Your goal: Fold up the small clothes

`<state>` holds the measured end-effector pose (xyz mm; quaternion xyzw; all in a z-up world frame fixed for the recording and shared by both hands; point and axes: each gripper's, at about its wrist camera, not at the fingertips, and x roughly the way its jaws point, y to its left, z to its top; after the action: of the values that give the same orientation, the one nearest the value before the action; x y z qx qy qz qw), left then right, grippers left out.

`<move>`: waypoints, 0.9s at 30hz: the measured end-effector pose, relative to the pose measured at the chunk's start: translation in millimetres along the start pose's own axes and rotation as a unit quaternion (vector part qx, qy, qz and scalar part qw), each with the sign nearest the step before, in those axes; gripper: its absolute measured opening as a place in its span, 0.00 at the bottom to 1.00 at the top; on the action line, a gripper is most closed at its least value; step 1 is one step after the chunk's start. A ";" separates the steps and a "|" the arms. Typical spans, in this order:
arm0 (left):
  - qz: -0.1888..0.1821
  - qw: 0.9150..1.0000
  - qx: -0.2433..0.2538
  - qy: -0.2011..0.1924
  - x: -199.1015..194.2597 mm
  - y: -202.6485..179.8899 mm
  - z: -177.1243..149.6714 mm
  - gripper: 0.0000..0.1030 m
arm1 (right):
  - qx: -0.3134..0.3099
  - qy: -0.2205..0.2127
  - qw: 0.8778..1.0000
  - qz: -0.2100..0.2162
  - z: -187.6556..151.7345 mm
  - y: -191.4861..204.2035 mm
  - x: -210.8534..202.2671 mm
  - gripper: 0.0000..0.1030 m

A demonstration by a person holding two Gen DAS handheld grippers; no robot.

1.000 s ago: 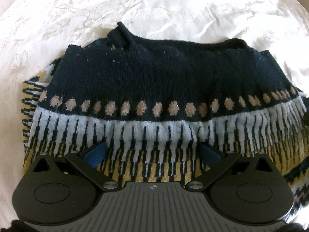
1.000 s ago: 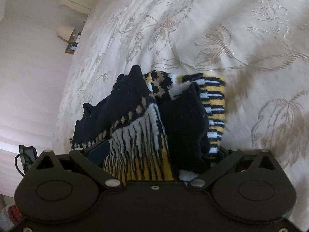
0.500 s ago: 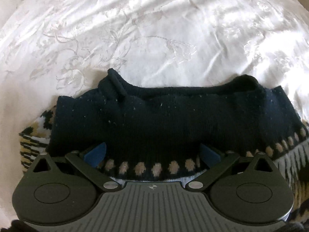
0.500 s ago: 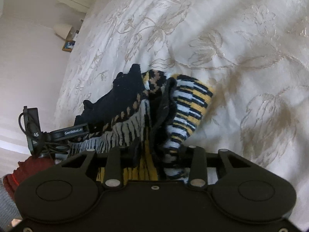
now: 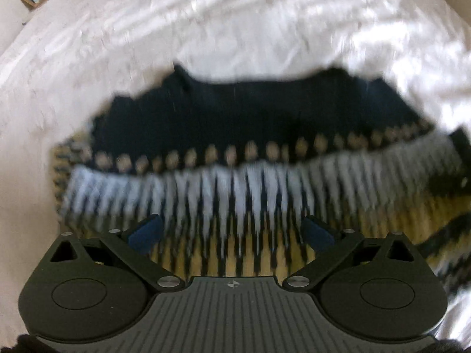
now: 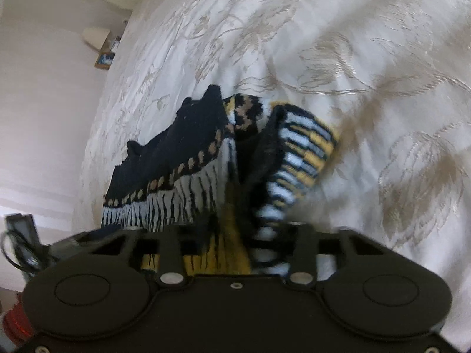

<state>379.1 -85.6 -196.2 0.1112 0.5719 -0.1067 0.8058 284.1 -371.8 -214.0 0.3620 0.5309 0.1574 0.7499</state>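
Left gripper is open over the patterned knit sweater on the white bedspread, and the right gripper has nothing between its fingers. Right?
Not quite. The right wrist view shows the right gripper closing with the sweater bunched between its fingers. The left gripper is open over it on the white bedspread.

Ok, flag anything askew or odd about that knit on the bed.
The patterned sweater isn't flat: its end at the right tongs is bunched, with a striped fold standing up off the bedspread. The tongs are closing on that bunch. No damage shows.
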 end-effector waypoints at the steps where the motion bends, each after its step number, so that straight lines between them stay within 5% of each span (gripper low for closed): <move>1: -0.005 1.000 -0.003 0.003 7.7 0.7 -1.8 1.00 | -0.005 0.000 1.000 -0.007 0.6 3.4 -1.0 0.34; 9: -0.064 0.997 -0.028 -0.042 -29.8 29.8 1.2 0.99 | -0.039 -0.027 0.999 -0.012 -1.6 64.1 -28.7 0.31; 16: -0.107 0.987 -0.077 -0.096 -91.4 97.8 -39.4 0.99 | -0.063 -0.042 0.997 -0.009 -13.5 144.2 -31.6 0.31; 27: -0.115 0.985 -0.110 -0.064 -114.6 189.9 -116.6 0.99 | -0.075 -0.010 0.997 -0.009 -48.1 241.1 75.5 0.31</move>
<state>294.1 135.6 -114.5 -0.0520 0.5360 -0.1420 0.8305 305.3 -140.9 -102.7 0.3019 0.5128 0.1865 0.7817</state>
